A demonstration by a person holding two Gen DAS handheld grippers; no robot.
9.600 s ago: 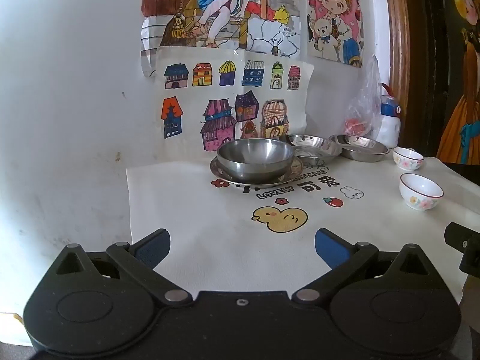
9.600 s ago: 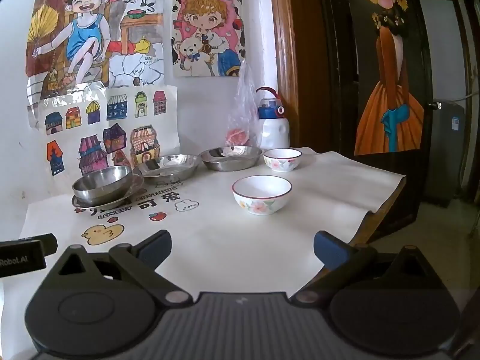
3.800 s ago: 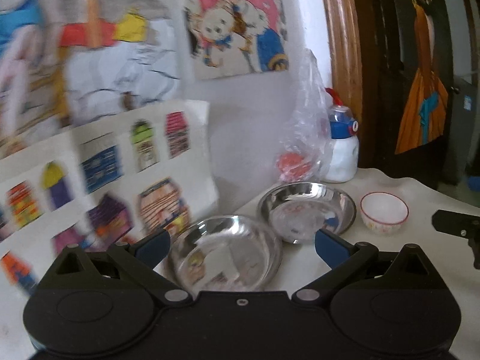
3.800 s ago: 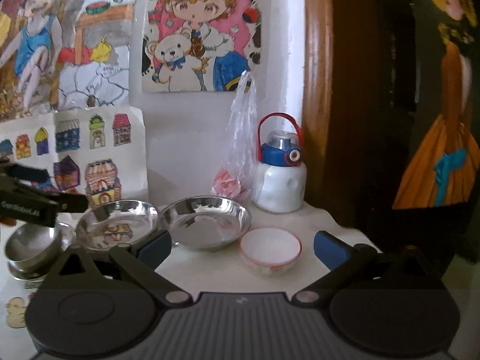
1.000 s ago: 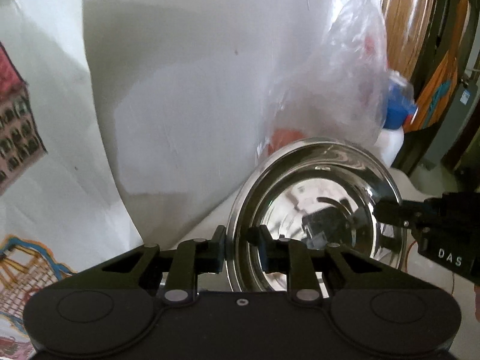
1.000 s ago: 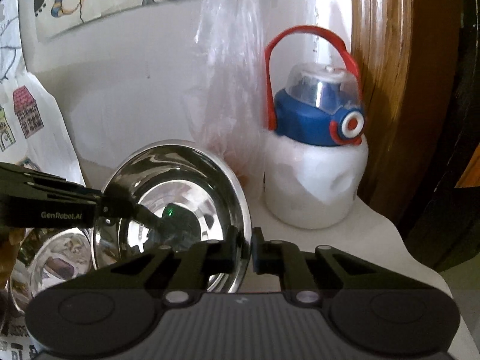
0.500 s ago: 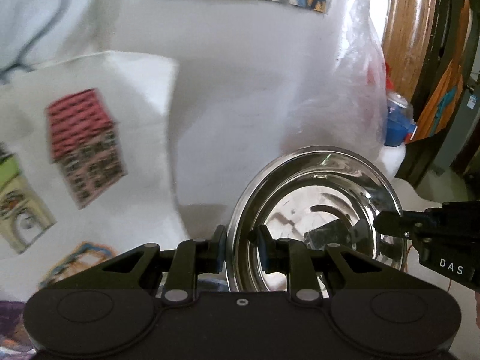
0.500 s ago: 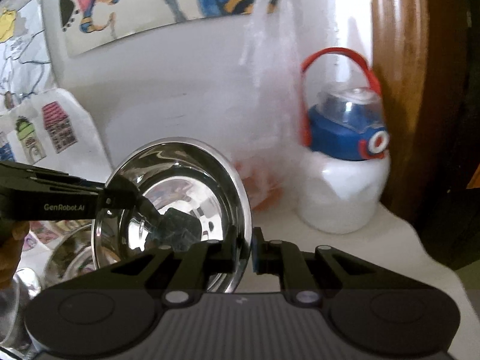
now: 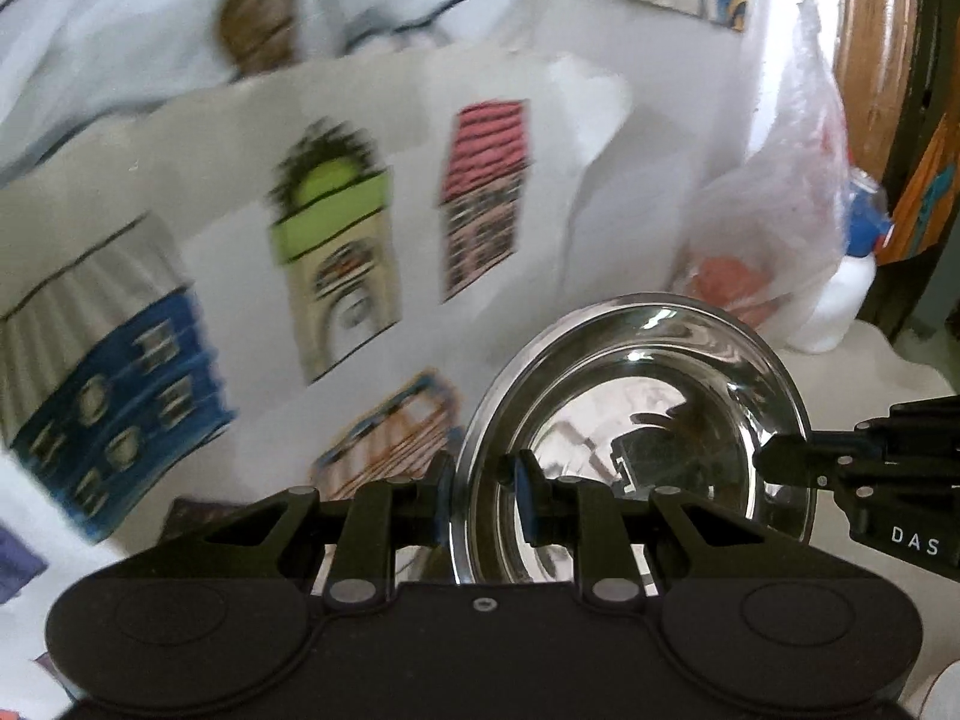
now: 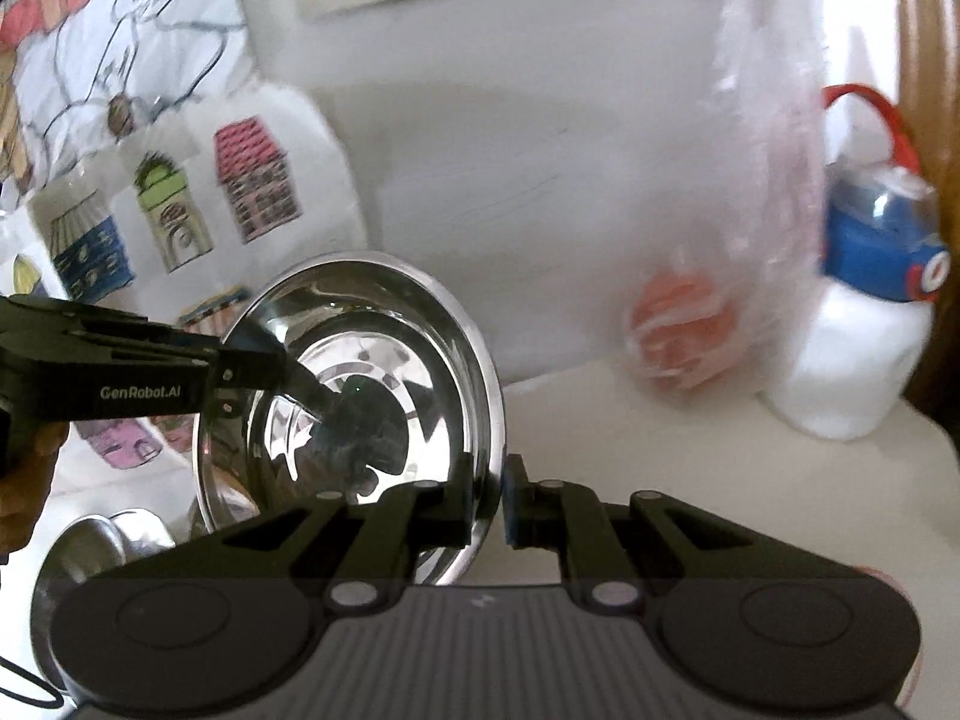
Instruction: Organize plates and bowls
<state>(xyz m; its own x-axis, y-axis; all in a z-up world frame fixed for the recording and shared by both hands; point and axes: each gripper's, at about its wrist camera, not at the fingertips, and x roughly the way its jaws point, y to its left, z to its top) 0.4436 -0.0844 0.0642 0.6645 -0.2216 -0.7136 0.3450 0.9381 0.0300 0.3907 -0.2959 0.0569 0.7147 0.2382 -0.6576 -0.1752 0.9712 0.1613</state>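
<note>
While the steel plate [image 9: 636,420] is held clear of the tabletop [image 10: 660,450], its left rim is clamped between the closed fingers of the left gripper [image 9: 480,495]; the opposite rim is pinched by the right gripper [image 10: 489,504], whose fingers are likewise drawn together on the metal; the plate is thus carried tilted between both, its hollow face turned toward the cameras; below it, at lower left in the right wrist view, further steel dishes [image 10: 102,534] are seen; beyond, a plastic bag [image 10: 750,240] and a white bottle [image 10: 852,354] are set against the wall, with house drawings [image 9: 336,258] pinned at left.
</note>
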